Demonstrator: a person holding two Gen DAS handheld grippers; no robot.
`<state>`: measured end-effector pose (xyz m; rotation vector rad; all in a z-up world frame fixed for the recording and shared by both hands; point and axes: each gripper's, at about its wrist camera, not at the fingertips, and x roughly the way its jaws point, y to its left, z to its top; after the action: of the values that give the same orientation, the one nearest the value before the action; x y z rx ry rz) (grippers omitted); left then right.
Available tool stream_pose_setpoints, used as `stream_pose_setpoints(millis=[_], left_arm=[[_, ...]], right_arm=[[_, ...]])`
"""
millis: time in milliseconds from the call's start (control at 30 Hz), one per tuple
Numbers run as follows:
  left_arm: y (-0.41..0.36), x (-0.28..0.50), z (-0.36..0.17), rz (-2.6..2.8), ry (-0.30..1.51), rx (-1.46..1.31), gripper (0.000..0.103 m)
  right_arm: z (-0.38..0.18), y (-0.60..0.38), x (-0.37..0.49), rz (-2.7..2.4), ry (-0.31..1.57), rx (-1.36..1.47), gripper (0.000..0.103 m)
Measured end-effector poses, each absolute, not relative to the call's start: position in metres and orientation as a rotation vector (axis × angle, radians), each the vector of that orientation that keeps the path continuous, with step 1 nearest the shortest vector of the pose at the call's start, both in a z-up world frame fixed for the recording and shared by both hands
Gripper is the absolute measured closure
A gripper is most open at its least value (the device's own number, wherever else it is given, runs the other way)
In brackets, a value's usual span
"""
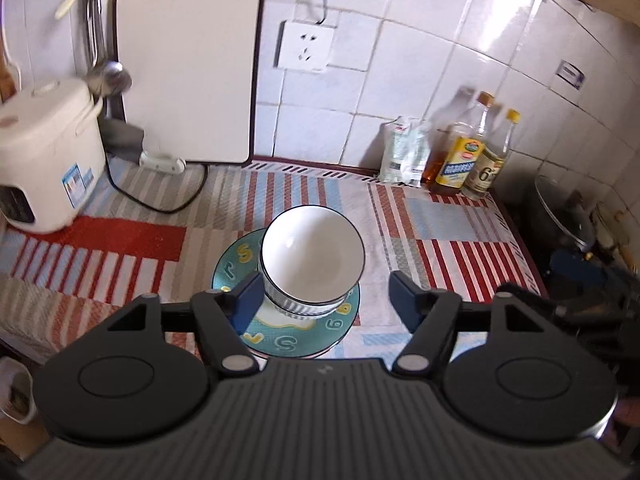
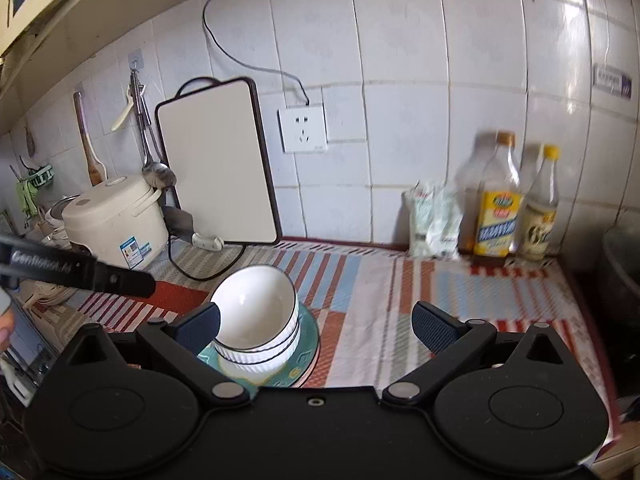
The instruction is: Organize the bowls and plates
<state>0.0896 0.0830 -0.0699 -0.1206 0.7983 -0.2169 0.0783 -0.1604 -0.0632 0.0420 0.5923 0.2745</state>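
Stacked bowls sit on a plate mid-worktop, nearer its front edge, with the left tool and right tool both released and empty above (a finger overlaps the rim); a careless brush could topple the stack.

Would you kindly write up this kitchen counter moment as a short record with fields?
surface: striped cloth over the counter
stack: white bowls nested, sitting on a teal plate with letters and numbers
left gripper: jaws open, nothing held, raised above the stack
right gripper: jaws open, nothing held
back left: rice cooker, white cutting board leaning on the tiled wall
back right: bottles and a bag by the wall
task state: bowls and plate appear stacked together
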Motion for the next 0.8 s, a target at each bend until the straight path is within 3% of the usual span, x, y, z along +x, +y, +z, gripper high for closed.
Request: stream_pose_setpoints(millis=[133, 200, 233, 800], left_arm=[[0.077, 0.072, -0.057, -0.199, 0.794, -0.087, 0.019], [0.072, 0.066, -0.053, -0.198, 0.779, -0.093, 0.005], [0.069, 0.061, -0.051, -0.198, 0.768, -0.102, 0.004], [0.061, 0.028, -0.048, -0.080, 0.869, -0.051, 0.002]], right_arm=[[-0.043, -0.164, 0.068, 0.244, 0.612, 0.032, 0.000], [-0.038, -0.165, 0.063, 0.198, 0.641, 0.025, 0.000], [-0.036, -0.166, 0.060, 0.177, 0.653, 0.021, 0.000], [-0.012, -0.176, 0.019, 0.050, 0.738, -0.028, 0.000]])
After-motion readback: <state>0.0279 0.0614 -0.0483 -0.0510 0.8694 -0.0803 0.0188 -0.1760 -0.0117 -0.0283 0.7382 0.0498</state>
